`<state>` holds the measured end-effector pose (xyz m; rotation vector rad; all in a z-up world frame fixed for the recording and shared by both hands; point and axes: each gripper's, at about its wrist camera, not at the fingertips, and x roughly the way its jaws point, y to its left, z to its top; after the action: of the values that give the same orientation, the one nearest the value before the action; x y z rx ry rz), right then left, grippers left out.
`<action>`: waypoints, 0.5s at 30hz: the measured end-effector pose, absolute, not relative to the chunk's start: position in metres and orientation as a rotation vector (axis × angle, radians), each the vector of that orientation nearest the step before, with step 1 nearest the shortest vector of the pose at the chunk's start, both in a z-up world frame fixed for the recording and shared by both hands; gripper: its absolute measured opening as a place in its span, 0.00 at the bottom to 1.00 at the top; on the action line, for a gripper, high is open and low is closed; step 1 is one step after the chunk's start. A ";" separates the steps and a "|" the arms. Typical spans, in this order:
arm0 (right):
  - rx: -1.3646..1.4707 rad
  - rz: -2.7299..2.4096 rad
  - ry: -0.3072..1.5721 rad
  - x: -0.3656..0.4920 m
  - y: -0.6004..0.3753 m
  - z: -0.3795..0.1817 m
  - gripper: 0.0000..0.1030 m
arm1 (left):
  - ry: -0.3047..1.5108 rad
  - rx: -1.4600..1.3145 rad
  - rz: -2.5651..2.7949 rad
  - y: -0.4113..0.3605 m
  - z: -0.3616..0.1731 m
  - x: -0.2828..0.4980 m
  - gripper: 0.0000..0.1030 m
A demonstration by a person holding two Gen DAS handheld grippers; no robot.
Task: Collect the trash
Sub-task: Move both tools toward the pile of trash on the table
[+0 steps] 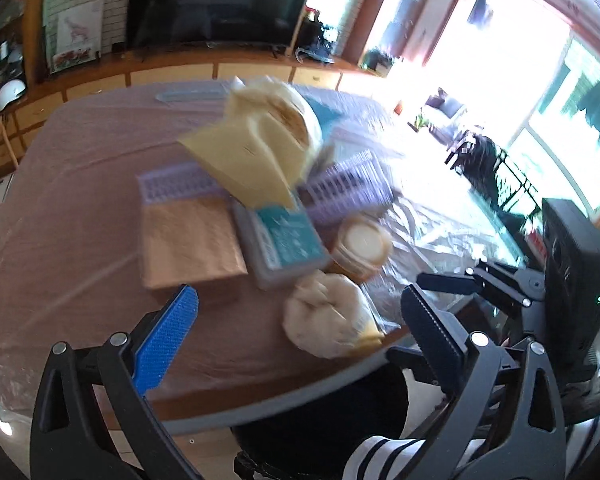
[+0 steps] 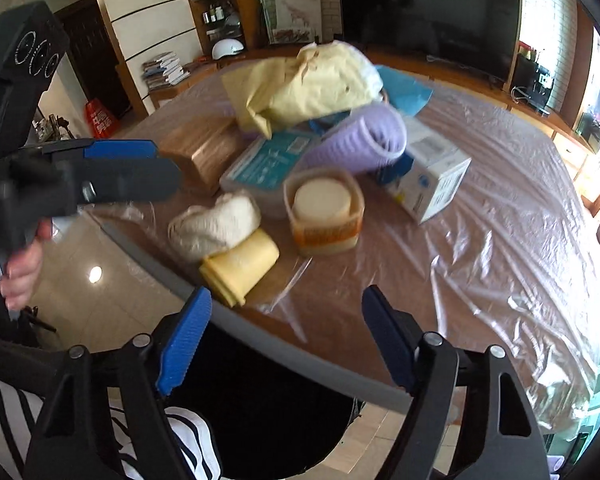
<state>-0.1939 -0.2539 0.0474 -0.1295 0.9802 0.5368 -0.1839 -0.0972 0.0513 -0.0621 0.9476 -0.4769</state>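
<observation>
A pile of trash lies on the round table (image 2: pixel 480 240). Nearest the edge are a crumpled white wad (image 2: pixel 216 226) and a yellow roll (image 2: pixel 240 266). Behind them stand a lidded plastic tub (image 2: pixel 324 212), a teal-labelled box (image 2: pixel 264 164), a purple basket (image 2: pixel 360 140), a yellow bag (image 2: pixel 308 84) and a white carton (image 2: pixel 432 172). My right gripper (image 2: pixel 287 292) hovers open over the table edge, holding nothing. My left gripper (image 1: pixel 299 292) is open and empty too, just short of the white wad (image 1: pixel 324 320). The left gripper (image 2: pixel 168 168) also shows at the left of the right wrist view.
A black bin (image 2: pixel 260 420) stands on the floor below the table edge, under both grippers. A brown padded envelope (image 1: pixel 188 244) lies left of the pile. Crinkled clear plastic film covers the tabletop. A striped sleeve (image 1: pixel 384 456) and a hand (image 2: pixel 20 276) are in view.
</observation>
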 end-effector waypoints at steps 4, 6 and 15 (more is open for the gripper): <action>-0.149 0.566 0.976 -0.198 -0.245 0.042 0.72 | 0.996 -0.067 -0.488 -0.113 0.033 -0.182 0.91; -0.133 0.589 0.970 -0.198 -0.239 0.041 0.71 | 1.030 -0.106 -0.497 -0.114 0.024 -0.176 0.87; 0.007 0.594 0.995 -0.190 -0.217 0.033 0.66 | 1.098 -0.180 -0.570 -0.099 0.010 -0.168 0.69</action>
<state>-0.1897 -0.2173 0.0328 0.0066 0.9948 0.5942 -0.1678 -0.0986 0.0105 -0.1803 1.0984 -0.5699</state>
